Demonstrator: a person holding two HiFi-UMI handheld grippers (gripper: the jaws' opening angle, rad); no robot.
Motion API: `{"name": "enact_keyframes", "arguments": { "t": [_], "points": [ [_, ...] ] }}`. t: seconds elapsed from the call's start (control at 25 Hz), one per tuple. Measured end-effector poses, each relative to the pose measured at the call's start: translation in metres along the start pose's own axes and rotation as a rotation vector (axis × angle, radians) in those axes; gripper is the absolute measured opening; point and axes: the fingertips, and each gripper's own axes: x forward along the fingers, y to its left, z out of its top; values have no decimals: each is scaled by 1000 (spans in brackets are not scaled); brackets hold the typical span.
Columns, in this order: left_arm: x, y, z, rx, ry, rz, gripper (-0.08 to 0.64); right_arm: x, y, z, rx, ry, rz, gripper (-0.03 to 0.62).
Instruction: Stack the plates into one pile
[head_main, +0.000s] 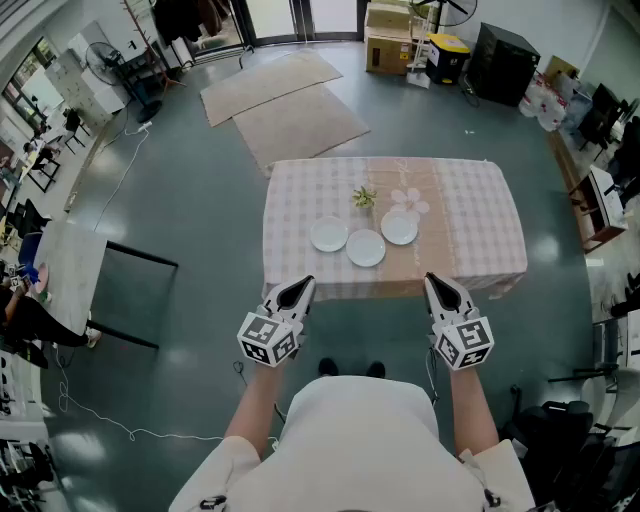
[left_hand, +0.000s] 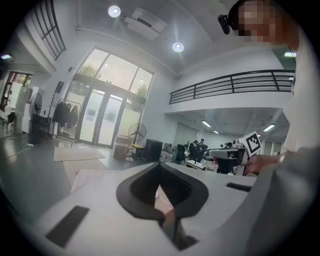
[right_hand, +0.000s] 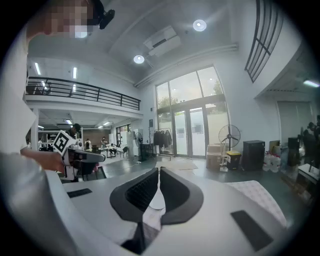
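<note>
Since the three round white plates (head_main: 366, 248) lie side by side on the pink checked table (head_main: 480, 220), none is stacked yet. They sit far ahead of the left hand-held gripper (head_main: 298, 291) and right hand-held gripper (head_main: 440, 289), which are both closed tight and hold nothing.

The head view looks from above the person steeply down and forward, with the left gripper (head_main: 299, 287) and right gripper (head_main: 433, 281) close below and the tabletop (head_main: 470, 200) farther ahead. Each gripper view rides on its gripper and looks nearly level along its own jaws across the room. Both face the same glass doors (right_hand: 187, 132) and standing fan (left_hand: 136, 132). The left gripper view catches the right gripper's marker cube (left_hand: 252, 143) at its right; the right gripper view catches the left gripper's marker cube (right_hand: 61, 142) at its left.
</note>
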Motion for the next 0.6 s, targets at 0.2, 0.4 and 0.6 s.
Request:
{"name": "enact_keyframes", "arguments": {
  "t": [0.2, 0.4, 0.6],
  "points": [
    [-4, 1, 0, -6, -2, 7, 6, 0, 4, 0, 5, 3, -2, 37],
    [-5, -1, -1, -8, 0, -1, 6, -1, 7, 0, 25, 2, -13, 37],
    [-6, 4, -4, 0, 13, 7, 8, 1, 11, -2, 29, 5, -17, 38]
  ]
}}
